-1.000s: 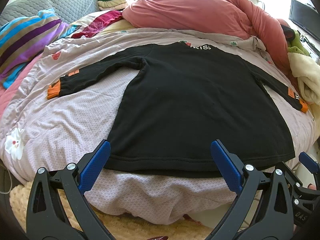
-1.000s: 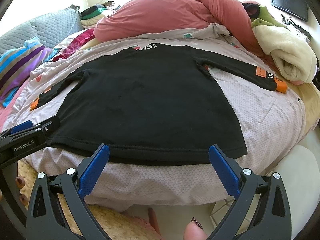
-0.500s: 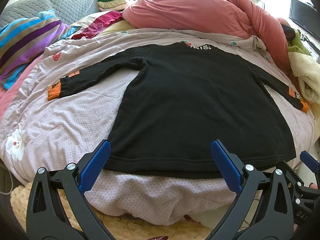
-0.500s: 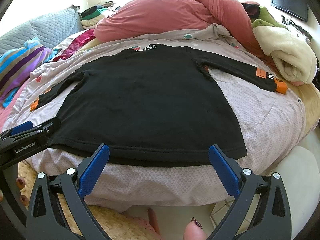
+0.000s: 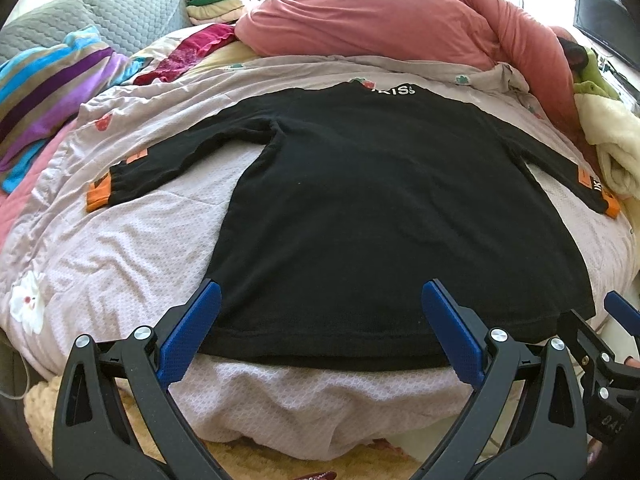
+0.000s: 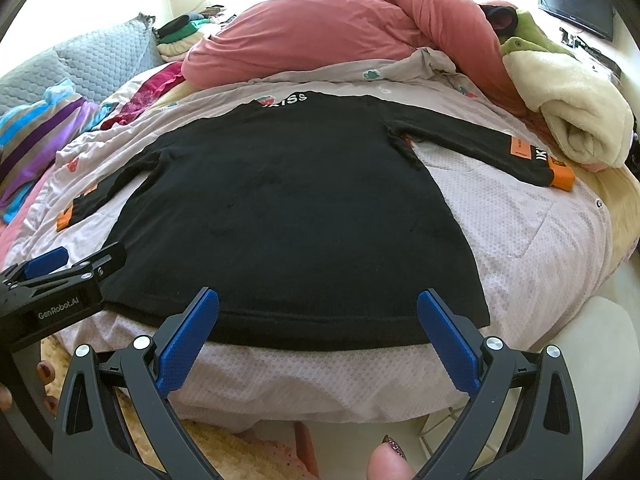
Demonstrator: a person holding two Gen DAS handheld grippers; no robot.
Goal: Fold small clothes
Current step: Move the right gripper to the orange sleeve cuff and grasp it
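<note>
A black long-sleeved shirt with orange cuffs lies spread flat on the bed, sleeves out to both sides, hem toward me. My left gripper hangs open just above the hem near its left half. My right gripper is open too, over the hem's right half. Neither touches the cloth. The left gripper's body shows at the left edge of the right wrist view. Part of the right gripper shows at the right edge of the left wrist view.
The shirt rests on a pale pink quilt. A rolled pink duvet lies behind it, a cream blanket at the right, striped cloth and a grey pillow at the left. The bed's front edge drops to a yellow rug.
Both grippers have crept slightly forward toward the shirt's hem. The shirt has not moved and both grippers stay open.
</note>
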